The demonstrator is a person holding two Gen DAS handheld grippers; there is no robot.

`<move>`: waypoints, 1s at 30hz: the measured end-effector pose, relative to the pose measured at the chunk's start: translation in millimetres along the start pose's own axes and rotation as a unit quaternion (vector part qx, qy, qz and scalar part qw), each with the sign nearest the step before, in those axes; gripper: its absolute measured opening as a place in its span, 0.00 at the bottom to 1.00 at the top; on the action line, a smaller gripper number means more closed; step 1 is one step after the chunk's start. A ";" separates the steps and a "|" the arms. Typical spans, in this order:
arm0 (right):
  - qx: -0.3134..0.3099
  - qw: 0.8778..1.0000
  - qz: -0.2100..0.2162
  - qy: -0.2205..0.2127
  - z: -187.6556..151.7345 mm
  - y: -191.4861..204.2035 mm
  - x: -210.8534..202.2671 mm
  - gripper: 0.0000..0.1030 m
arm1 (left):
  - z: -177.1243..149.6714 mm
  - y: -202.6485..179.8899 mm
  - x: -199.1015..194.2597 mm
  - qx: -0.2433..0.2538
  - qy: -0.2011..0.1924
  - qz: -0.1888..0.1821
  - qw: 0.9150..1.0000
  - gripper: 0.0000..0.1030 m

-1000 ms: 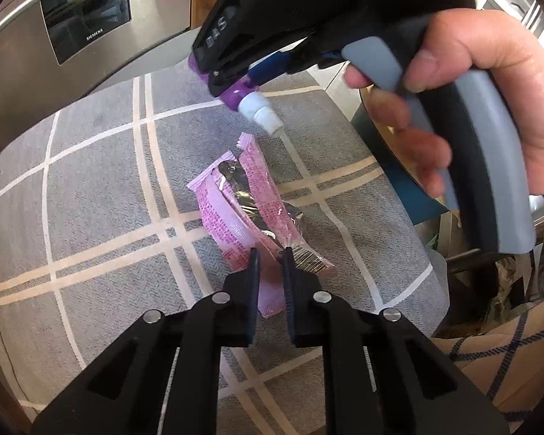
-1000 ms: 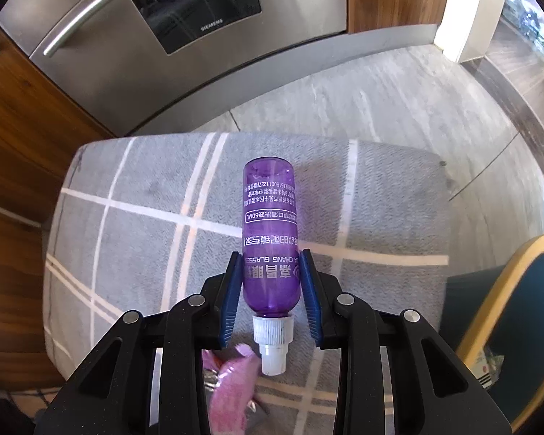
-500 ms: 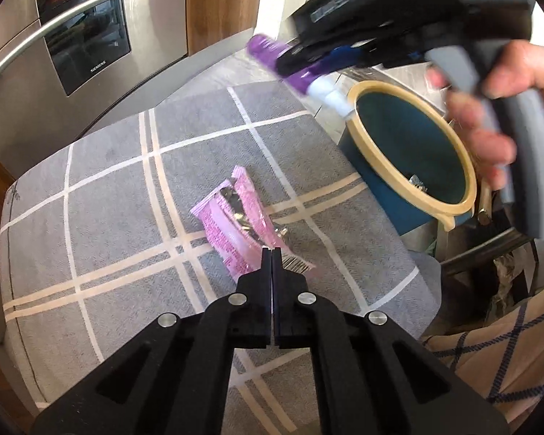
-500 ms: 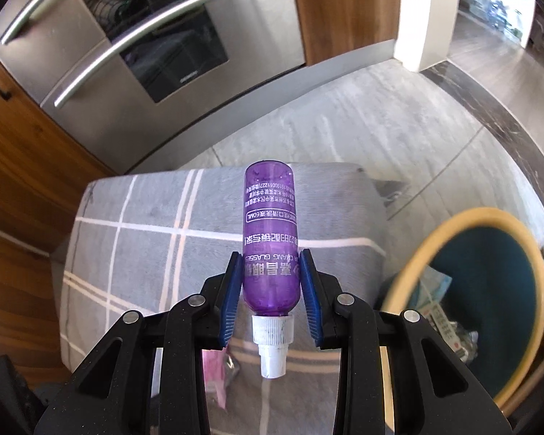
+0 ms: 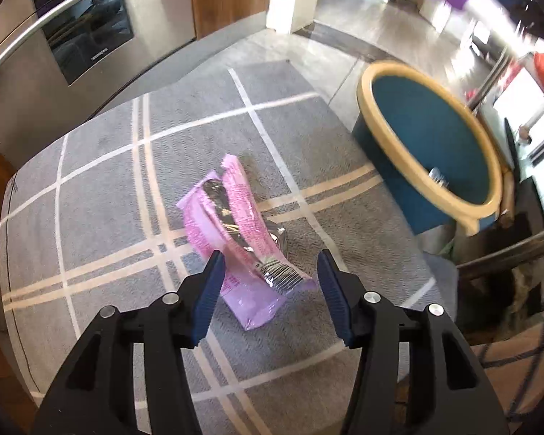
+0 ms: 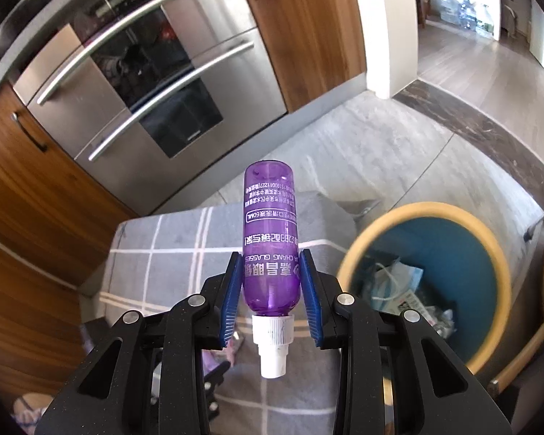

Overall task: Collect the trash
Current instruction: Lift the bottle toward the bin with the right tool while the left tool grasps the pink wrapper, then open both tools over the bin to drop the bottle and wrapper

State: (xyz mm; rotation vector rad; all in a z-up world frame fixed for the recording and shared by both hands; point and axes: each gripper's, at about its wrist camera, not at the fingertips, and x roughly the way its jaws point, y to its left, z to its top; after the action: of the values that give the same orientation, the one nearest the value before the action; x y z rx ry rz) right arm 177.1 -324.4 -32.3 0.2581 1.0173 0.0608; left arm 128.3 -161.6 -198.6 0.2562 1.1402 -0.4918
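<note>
As its jaws were opening over the pink wrapper (image 5: 235, 232), the left gripper (image 5: 268, 290) held nothing; half a second earlier it was clenched shut, so that pickup was still to do. The wrapper lay on the grey checked mat (image 5: 101, 181). The right gripper (image 6: 271, 286) gripped a purple bottle (image 6: 270, 239), marked "GLASSES", now raised beside the teal bin (image 6: 489, 253). The oven (image 5: 90, 36) read "SIEMENS".

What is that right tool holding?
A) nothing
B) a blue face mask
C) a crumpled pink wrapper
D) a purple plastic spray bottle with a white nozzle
D: the right tool has its blue pads pressed on the purple plastic spray bottle, white nozzle toward the camera.
</note>
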 end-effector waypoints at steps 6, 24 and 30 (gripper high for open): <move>0.002 1.000 -0.017 0.006 -6.2 -24.6 -7.9 0.32 | 2.0 -9.7 18.4 0.030 0.009 0.028 0.999 0.19; 0.051 0.995 -0.079 0.042 -10.4 -102.3 11.4 0.32 | 35.7 -27.3 -51.0 0.024 -0.102 -0.040 0.994 0.00; 0.096 0.987 -0.100 0.078 -19.5 -135.3 22.7 0.32 | 57.8 -61.3 -58.0 0.041 -0.125 -0.098 0.986 0.00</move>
State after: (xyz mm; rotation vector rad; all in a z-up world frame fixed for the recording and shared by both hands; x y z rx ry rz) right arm 163.1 -447.9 -93.5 0.3288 1.2014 -0.2031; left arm 125.2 -225.9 -119.1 0.1496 0.9049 -0.7254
